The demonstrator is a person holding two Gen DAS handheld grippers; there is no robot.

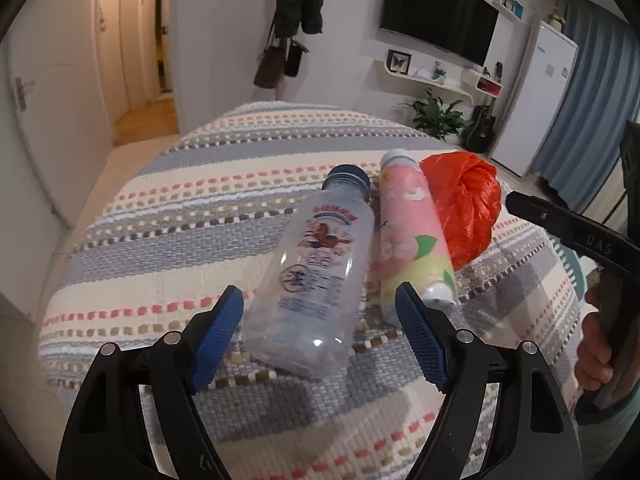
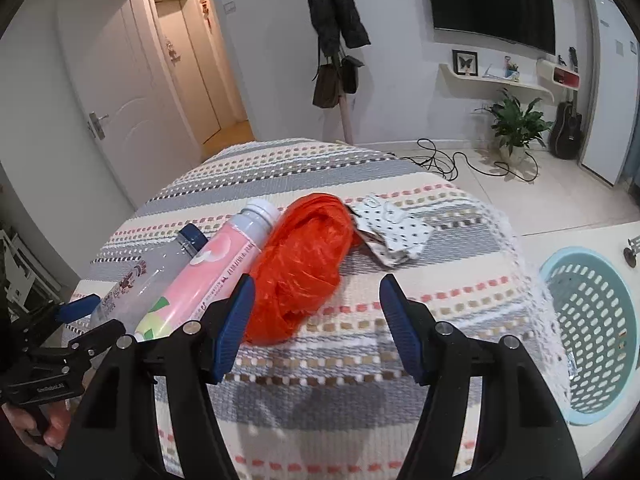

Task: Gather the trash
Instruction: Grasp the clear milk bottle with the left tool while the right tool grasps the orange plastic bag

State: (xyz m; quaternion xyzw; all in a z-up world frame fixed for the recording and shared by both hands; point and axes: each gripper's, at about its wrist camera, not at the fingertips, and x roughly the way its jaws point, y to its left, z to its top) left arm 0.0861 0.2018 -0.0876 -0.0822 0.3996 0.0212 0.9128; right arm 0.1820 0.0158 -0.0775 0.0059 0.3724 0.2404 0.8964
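While both claws hang open, we see our left claw [image 1: 320, 316] straddling the base of the clear plastic bottle with blue cap [image 1: 316, 264], lying on the striped woven bedcover [image 1: 160, 240], long axis running straight away from us; our right claw [image 2: 316, 320] is nearer the crumpled orange plastic bag [image 2: 304, 260].

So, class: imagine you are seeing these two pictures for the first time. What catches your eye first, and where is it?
The crumpled red plastic bag stands out on the striped blanket, beside the pink bottle and the clear bottle. A pale blue basket sits on the floor to the right.
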